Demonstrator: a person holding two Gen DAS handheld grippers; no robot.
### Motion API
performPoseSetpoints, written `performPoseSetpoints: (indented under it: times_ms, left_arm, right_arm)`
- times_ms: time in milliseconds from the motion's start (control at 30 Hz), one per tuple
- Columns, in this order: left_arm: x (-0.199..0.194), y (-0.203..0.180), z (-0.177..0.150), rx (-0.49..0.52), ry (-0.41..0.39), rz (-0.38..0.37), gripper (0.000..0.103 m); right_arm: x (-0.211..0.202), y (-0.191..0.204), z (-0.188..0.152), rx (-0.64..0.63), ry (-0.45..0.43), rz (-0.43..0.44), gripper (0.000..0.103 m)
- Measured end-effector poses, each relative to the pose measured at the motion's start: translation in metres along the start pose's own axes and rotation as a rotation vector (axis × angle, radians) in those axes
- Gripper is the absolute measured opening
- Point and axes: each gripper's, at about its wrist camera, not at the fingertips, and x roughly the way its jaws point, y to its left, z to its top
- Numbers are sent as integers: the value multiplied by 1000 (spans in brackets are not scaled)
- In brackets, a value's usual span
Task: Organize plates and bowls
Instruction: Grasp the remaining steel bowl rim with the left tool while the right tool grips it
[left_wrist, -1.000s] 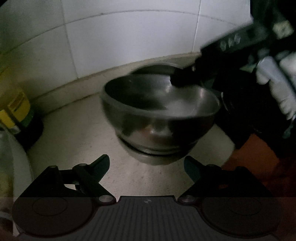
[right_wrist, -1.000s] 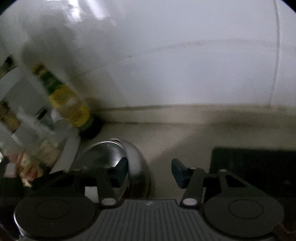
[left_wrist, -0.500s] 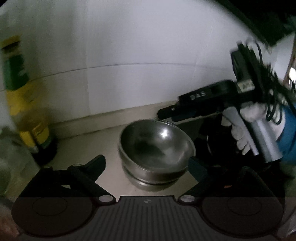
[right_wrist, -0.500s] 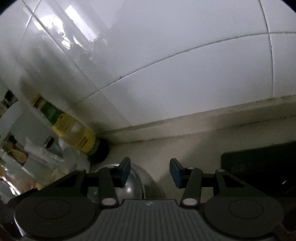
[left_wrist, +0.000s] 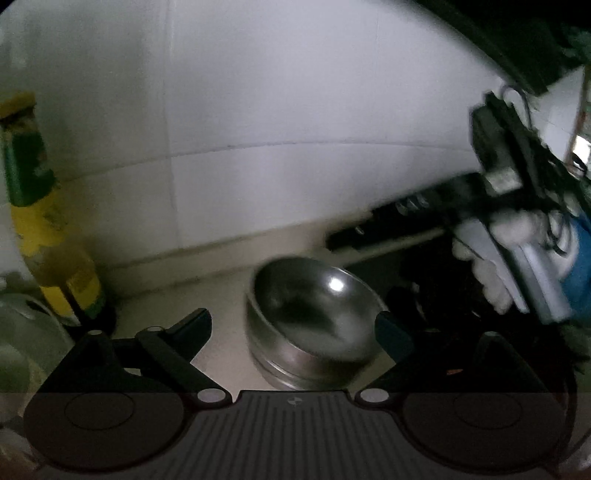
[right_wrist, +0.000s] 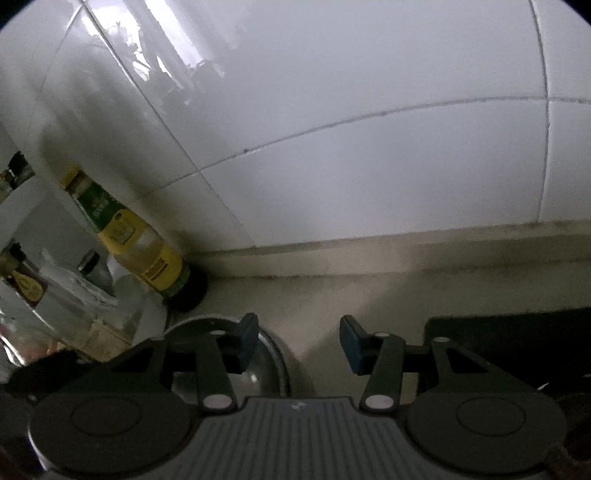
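Left wrist: bowls (left_wrist: 314, 314) (stacked) between spread fingers (left_wrist: 391, 334).

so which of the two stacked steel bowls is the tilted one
The upper bowl: it leans inside the lower bowl, which sits flat on the counter.

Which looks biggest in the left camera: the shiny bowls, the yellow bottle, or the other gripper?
1. Right gripper with its gloved hand
2. Stacked steel bowls
3. Yellow oil bottle

The bowls and bottle look close in size, and the bottle sits at the warped edge, so that order is unsure.
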Motion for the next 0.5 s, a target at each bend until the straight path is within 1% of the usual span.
performPoseSetpoints:
  times_ms: [67, 100, 133, 200, 300, 367, 433, 467, 500]
  left_arm:
    - [17, 3, -4, -13, 30, 18, 94]
    - [25, 4, -7, -24, 55, 17, 88]
    - [27, 6, -9, -41, 71, 12, 88]
    - [34, 8, -12, -67, 77, -6, 88]
    - [36, 7, -10, -54, 84, -5, 87]
    - [25, 7, -9, -35, 73, -38, 90]
    - [13, 6, -9, 11, 85, -64, 98]
    - [6, 5, -11, 37, 85, -73, 100]
    - [3, 4, -14, 69, 90, -78, 103]
  right_arm:
    - [2, -2, 0, 7, 9, -5, 45]
    - [4, -3, 0, 14, 13, -13, 45]
    - [5, -3, -1, 15, 19, -22, 45]
    - [8, -3, -3, 9, 36, -30, 45]
    - [6, -2, -3, 3, 31, -28, 45]
    - [5, -4, -1, 6, 28, -30, 45]
    - [2, -6, 0, 7, 19, -33, 45]
    - [0, -7, 1, 7, 16, -27, 47]
    - [-2, -8, 1, 5, 20, -16, 52]
